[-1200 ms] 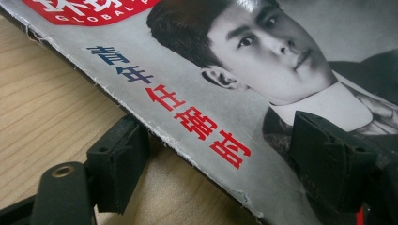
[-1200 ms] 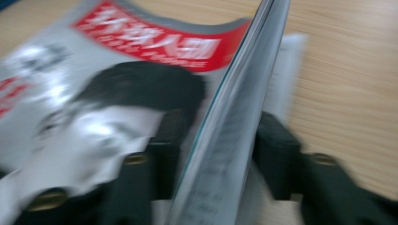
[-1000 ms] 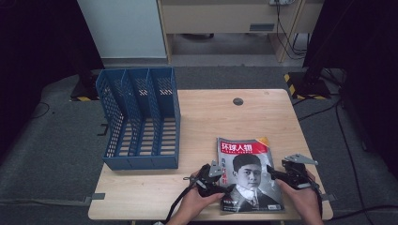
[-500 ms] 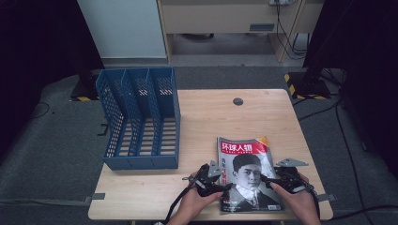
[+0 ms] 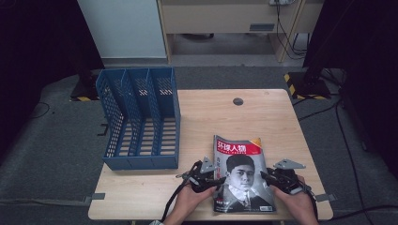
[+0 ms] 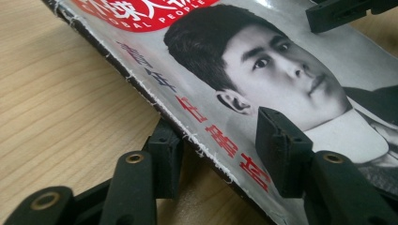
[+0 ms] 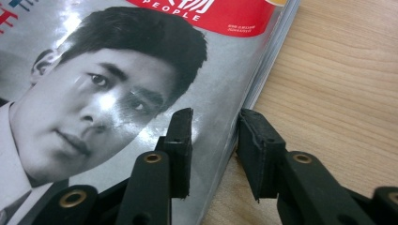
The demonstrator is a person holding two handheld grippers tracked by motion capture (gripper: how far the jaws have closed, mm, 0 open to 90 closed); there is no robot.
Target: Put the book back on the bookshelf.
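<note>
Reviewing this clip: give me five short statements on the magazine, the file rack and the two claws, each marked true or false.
1. The magazine lies flat on the table, cover up. True.
2. The blue file rack holds a magazine. False: its slots are empty.
3. The left claw straddles the magazine's spine edge, one jaw on the cover, one on the table side. True.
4. The right claw is over the rack. False: it straddles the magazine's opposite edge.
5. The magazine stands in the rack. False: it lies to the rack's right, apart from it.
</note>
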